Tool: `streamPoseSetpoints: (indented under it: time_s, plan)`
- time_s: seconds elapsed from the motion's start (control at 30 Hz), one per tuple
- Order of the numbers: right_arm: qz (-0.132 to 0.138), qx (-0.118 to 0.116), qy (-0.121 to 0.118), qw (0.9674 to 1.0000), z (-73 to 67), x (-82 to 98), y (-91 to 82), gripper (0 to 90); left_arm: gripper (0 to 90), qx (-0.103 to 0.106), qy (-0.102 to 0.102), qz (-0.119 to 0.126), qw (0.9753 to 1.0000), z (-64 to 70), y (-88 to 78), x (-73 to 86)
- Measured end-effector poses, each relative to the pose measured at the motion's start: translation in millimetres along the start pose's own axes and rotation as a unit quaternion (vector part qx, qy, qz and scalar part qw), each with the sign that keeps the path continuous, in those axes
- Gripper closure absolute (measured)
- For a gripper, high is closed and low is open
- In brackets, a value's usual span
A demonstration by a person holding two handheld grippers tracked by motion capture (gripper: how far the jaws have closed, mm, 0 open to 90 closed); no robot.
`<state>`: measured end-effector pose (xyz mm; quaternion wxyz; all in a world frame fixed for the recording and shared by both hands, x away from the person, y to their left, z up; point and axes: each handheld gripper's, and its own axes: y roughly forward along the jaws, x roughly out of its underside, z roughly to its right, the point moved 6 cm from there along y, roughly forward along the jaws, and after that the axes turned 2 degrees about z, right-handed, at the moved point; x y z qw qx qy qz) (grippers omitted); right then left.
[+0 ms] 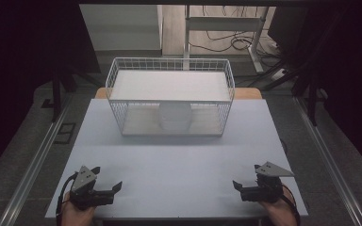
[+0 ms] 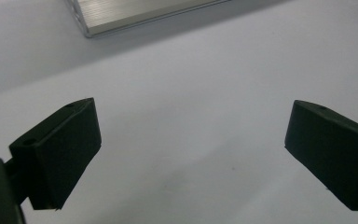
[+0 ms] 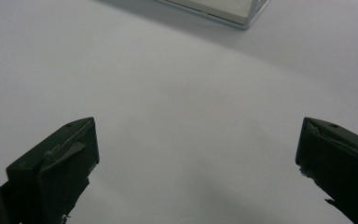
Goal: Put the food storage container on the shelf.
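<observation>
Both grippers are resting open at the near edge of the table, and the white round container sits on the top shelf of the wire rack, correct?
Not quite. The white round container sits on the lower level of the wire rack, under the top shelf, as the high view shows. The rest holds: the left gripper and right gripper are at the table's near edge, jaws spread wide.

The high view is dim and soft, its left and right edges sinking to near black, while the table (image 1: 179, 155) is evenly lit, pale and without glare. In both gripper views the light is flat and bluish-grey. There the near black jaws are slightly blurred, and a soft shadow lies under the metal rail (image 2: 135, 14) at the top.
</observation>
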<state>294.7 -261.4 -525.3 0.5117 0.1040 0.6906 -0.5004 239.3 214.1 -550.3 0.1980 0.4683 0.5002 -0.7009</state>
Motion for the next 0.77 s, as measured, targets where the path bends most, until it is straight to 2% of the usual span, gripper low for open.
streamPoseSetpoints:
  time_s: [0.17, 0.37, 0.6, 0.77]
  plan:
    - [-0.010, 0.009, 0.006, 0.9999, 5.2, 8.9, -3.1, 0.0, 3.0, -0.004, -0.007, -0.005, 1.0000, -4.5, 0.3, 4.2]
    - [-0.030, 0.016, 0.008, 0.9994, 9.5, 19.2, -4.6, 0.0, 2.3, 0.006, -0.015, -0.019, 0.9997, -6.5, 5.6, 10.1]
    - [-0.040, 0.017, 0.018, 0.9989, 11.1, 21.6, -3.7, 0.0, 1.1, 0.016, -0.015, -0.053, 0.9983, -5.5, 13.6, 18.7]
    - [-0.049, 0.017, 0.011, 0.9986, 10.3, 22.6, -1.8, 0.0, 0.8, 0.021, -0.013, -0.076, 0.9968, -4.4, 18.2, 23.3]
